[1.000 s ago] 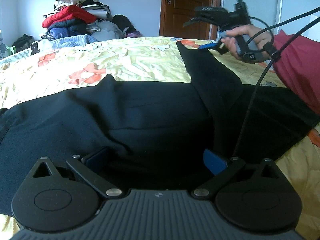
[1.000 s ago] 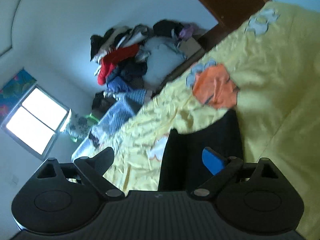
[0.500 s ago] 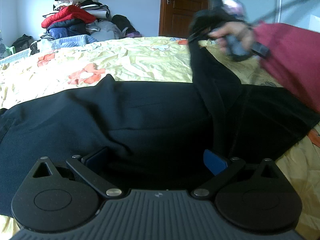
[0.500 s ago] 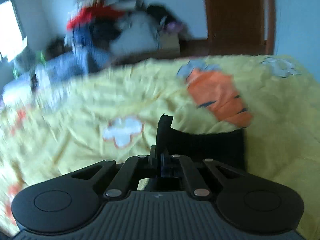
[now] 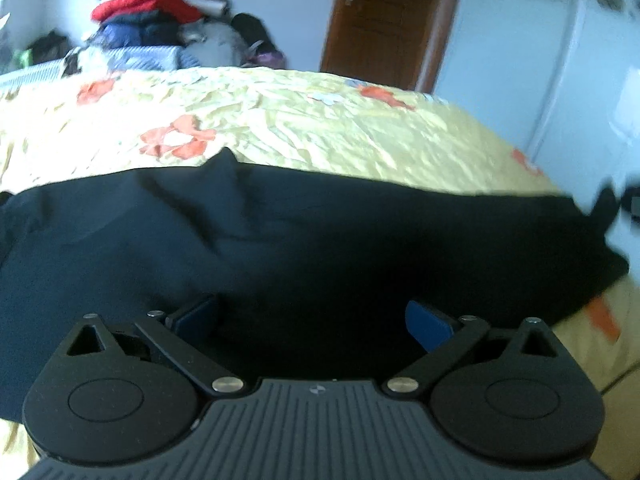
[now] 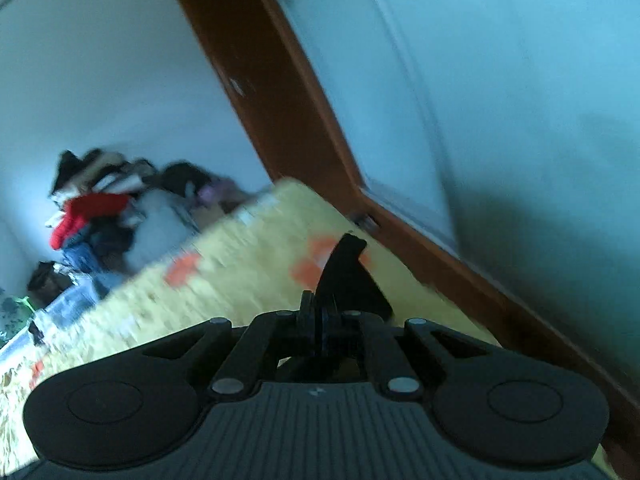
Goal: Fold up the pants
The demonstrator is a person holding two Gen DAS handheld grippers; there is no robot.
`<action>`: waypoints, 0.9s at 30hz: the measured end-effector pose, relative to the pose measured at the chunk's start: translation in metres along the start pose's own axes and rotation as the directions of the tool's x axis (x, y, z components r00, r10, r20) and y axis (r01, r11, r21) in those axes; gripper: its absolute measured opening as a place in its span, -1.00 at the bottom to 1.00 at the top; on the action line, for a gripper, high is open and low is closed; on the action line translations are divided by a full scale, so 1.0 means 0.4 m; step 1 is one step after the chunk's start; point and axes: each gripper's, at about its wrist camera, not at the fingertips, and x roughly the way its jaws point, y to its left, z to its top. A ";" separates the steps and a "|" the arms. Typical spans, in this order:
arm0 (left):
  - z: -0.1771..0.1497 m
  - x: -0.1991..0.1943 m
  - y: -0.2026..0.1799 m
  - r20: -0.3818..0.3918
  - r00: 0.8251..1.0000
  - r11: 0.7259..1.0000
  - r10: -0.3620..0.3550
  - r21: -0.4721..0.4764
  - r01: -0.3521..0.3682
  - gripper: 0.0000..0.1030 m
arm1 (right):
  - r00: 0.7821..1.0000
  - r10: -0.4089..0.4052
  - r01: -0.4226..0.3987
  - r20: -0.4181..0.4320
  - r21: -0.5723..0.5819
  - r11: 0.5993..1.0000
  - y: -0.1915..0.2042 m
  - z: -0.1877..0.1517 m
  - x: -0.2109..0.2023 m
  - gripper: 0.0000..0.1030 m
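Black fabric pants (image 5: 280,240) leg now pulled flat across yellow floral bedspread (image 5: 300,120); right gripper (image 6: 316,320) clamped on hem, left gripper (image 5: 312,320) wide.

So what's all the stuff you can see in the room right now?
Black fabric pants: one, black, spread across the bed; a corner is pinched in the right gripper.
Yellow bedspread with orange flowers: one, yellow and orange, under the pants.
Messy heap of clothes with a red jacket on top: one heap, red, blue, grey and black, against the far wall behind the bed.
Brown wooden door: one, brown, closed, far wall.
White wardrobe: one, white, right of the door.
Left gripper: one, black with blue fingers, open over the pants.
Right gripper: one, black, shut on a pants corner.
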 end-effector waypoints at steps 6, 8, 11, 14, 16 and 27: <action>0.055 -0.048 0.036 0.080 0.996 0.996 0.041 -0.087 -0.034 0.96 | 0.979 0.193 -0.200 0.070 0.109 0.974 0.008 0.023 -0.028 -0.93; 0.064 -0.057 0.037 0.095 0.992 0.994 0.079 -0.082 -0.071 0.96 | 0.965 0.224 -0.235 0.135 0.071 0.969 0.034 0.045 -0.081 -0.93; 0.066 -0.039 0.049 0.047 0.994 0.992 0.099 -0.081 -0.095 0.96 | 0.980 0.141 -0.154 0.140 0.093 0.984 -0.023 0.017 -0.127 -0.93; 0.058 -0.006 0.060 -0.026 0.994 0.991 0.108 -0.073 -0.109 0.94 | 0.999 -0.001 -0.004 0.033 0.131 0.991 -0.135 -0.065 -0.125 -0.93; 0.049 0.007 0.063 -0.060 0.991 0.991 0.117 -0.053 -0.120 0.93 | 0.999 -0.035 0.037 -0.014 0.180 0.983 -0.192 -0.110 -0.124 -0.93; 0.055 -0.020 0.057 -0.008 0.979 0.978 0.204 0.033 -0.204 0.95 | 0.945 -0.257 0.238 0.204 0.113 0.965 -0.101 -0.098 -0.229 -0.57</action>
